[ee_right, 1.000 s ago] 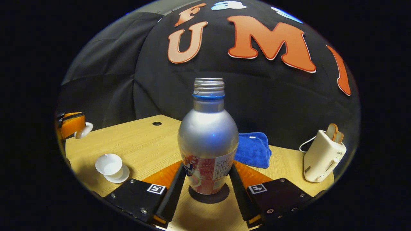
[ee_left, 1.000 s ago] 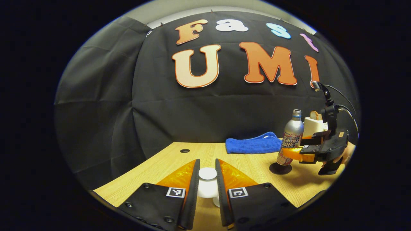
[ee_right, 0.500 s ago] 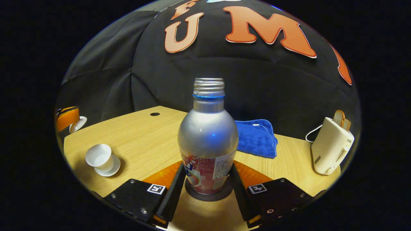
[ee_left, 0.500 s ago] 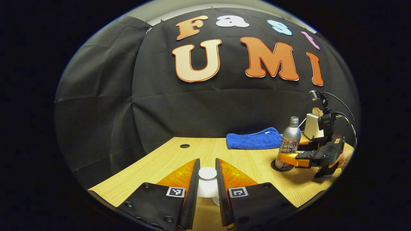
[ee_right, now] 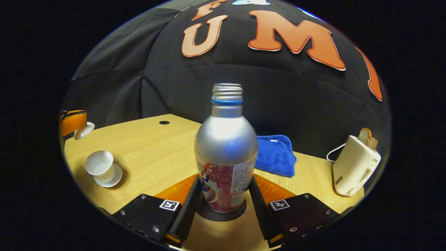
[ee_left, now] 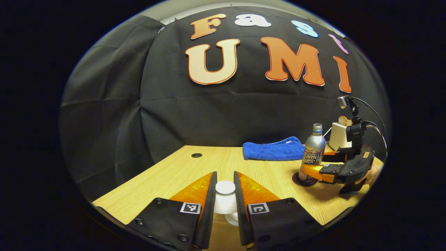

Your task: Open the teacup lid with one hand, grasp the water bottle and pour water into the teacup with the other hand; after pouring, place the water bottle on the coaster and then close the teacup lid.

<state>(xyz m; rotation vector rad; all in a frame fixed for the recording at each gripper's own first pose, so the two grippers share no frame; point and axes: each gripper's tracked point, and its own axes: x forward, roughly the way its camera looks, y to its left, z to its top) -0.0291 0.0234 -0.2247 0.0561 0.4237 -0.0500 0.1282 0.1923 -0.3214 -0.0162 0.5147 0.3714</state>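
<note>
A: What does the right gripper view give that the left gripper view lacks?

B: The teacup (ee_right: 100, 164). It stands open on its saucer (ee_right: 110, 177) at the far left of the table (ee_right: 153, 150), well apart from the water bottle (ee_right: 225, 150). Above it, at the left edge, the left gripper (ee_right: 77, 126) carries the white lid (ee_right: 83, 130) in the air.

A: And the left gripper view?

B: It shows that grip up close: the left gripper (ee_left: 225, 195) has its two fingers pressed on the lid's knob (ee_left: 225, 188), one on each side, with the lid's rim (ee_left: 232, 219) peeking out low between them. It also shows the other tool from the side: the right gripper (ee_left: 315, 171), held by a hand (ee_left: 372, 176) at the right edge, reaching the water bottle (ee_left: 312, 153) low on its body.

A: How does the bottle stand?

B: Upright, long axis vertical, its open threaded neck pointing straight up. Its base sits on the dark round coaster (ee_right: 223, 214), seen in the left gripper view as a dark disc (ee_left: 302, 180) under it.

A: Is the right gripper (ee_right: 223, 204) clamped on it?

B: Its fingers sit right against the labelled lower part on both sides, but I cannot tell whether they press or have let go.

A: What else is around?

B: A folded blue towel (ee_right: 276, 155) behind the bottle, and a white toaster (ee_right: 353, 167) with bread in it at the far right.
</note>
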